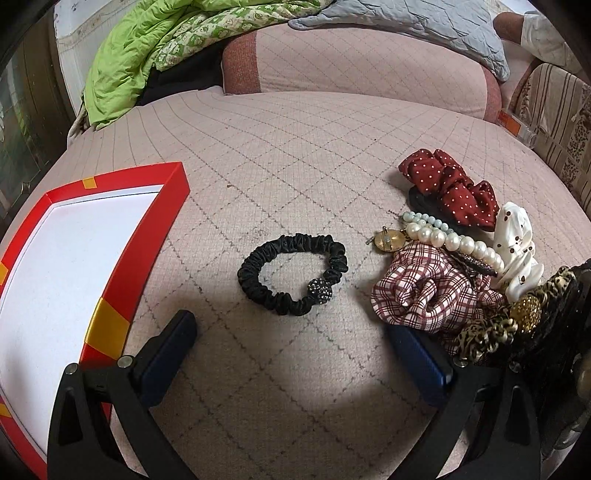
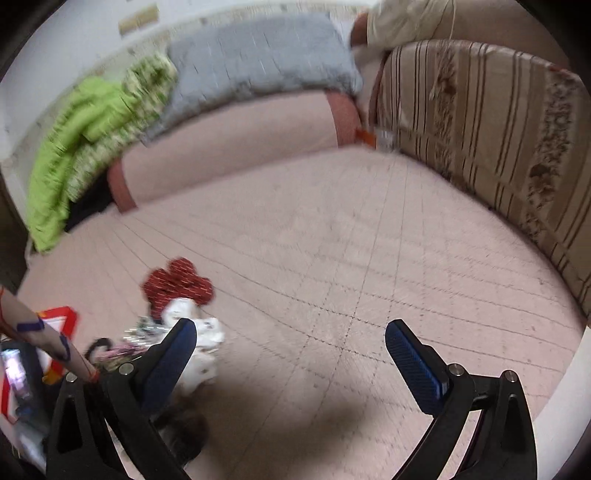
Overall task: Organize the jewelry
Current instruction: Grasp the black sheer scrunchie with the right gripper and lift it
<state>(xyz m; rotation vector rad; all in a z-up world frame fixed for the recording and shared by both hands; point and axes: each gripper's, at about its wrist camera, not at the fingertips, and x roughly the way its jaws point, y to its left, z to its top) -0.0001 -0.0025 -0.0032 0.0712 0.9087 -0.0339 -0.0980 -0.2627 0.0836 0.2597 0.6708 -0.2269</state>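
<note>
A black satin scrunchie (image 1: pixel 292 273) with a beaded ball lies on the pink quilted bed, just ahead of my open, empty left gripper (image 1: pixel 291 332). A red box (image 1: pixel 110 317) with a white lining lies open at the left. At the right is a heap: a red dotted scrunchie (image 1: pixel 452 184), a pearl bracelet (image 1: pixel 454 240), a plaid scrunchie (image 1: pixel 424 291), a white dotted scrunchie (image 1: pixel 517 243) and a leopard scrunchie (image 1: pixel 487 332). My right gripper (image 2: pixel 291 332) is open and empty. The heap (image 2: pixel 177 295) lies blurred by its left finger.
A pink bolster (image 1: pixel 362 70) lies across the back of the bed, with a green quilt (image 1: pixel 129 66) and a grey pillow (image 1: pixel 424 33) on it. A striped cushion (image 2: pixel 498 147) stands along the right side. A person's arm (image 2: pixel 33 332) shows at the right wrist view's left edge.
</note>
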